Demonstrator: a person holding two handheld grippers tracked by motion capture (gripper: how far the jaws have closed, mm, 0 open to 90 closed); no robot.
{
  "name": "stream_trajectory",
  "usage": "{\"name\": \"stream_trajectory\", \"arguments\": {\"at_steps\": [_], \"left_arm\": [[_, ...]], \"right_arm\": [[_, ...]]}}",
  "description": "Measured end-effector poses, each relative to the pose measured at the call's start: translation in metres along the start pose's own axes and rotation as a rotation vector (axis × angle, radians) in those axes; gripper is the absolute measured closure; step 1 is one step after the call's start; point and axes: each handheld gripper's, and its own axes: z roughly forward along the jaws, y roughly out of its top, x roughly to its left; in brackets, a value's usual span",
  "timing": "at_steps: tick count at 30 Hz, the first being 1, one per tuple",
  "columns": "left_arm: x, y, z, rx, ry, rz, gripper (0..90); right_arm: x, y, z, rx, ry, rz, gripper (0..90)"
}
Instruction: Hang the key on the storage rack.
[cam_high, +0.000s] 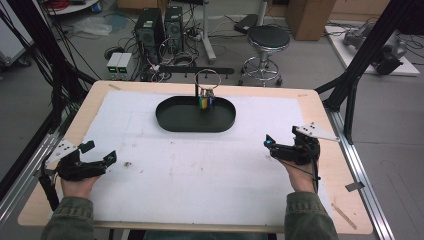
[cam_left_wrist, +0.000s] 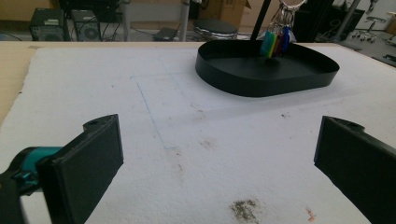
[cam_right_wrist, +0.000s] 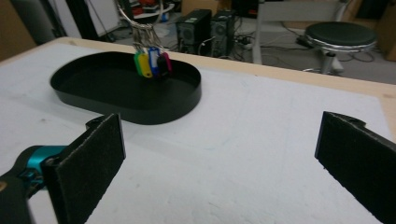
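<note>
One black oval tray (cam_high: 172, 120) sits at the far middle of the table (cam_high: 320, 107), on the white sheet (cam_high: 200, 175) that covers most of the wooden top. Inside the tray stands one thin black post carrying a metal ring (cam_high: 206, 79), and from the ring hang coloured key tags (cam_right_wrist: 150, 61): green, yellow, blue, black and a pink one can be made out in the right gripper view, so probably five, though they overlap.

Two tongs are held by a person, one in each hand. The left tongs (cam_high: 98, 151) rest near the left edge of the sheet, jaws spread wide with nothing between them; the right tongs (cam_high: 268, 143) sit near the right edge, also spread wide and empty. Both are well apart from the tray.

The sheet is scuffed, with one dark smudge (cam_left_wrist: 243, 208) just ahead of the left tongs (and faint pencil lines). Beyond the table: two computer towers (cam_high: 160, 27), one round black stool (cam_high: 268, 39), cables on a grey floor, and cardboard boxes.
</note>
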Motion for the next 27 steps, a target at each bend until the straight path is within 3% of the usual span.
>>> {"name": "stream_trajectory", "arguments": {"at_steps": [8, 25, 27], "left_arm": [[0.001, 0.0, 0.0, 0.001, -0.002, 0.001, 1.7], [0.0, 0.0, -0.001, -0.003, 0.002, 0.005, 1.7], [0.0, 0.0, 0.0, -0.002, 0.001, 0.006, 1.7]], "right_arm": [[-0.004, -0.014, -0.007, -0.003, -0.034, -0.007, 0.6], [-0.008, -0.05, -0.013, -0.032, -0.068, 0.08, 0.6], [-0.007, -0.052, -0.014, -0.041, -0.078, 0.07, 0.6]]}}
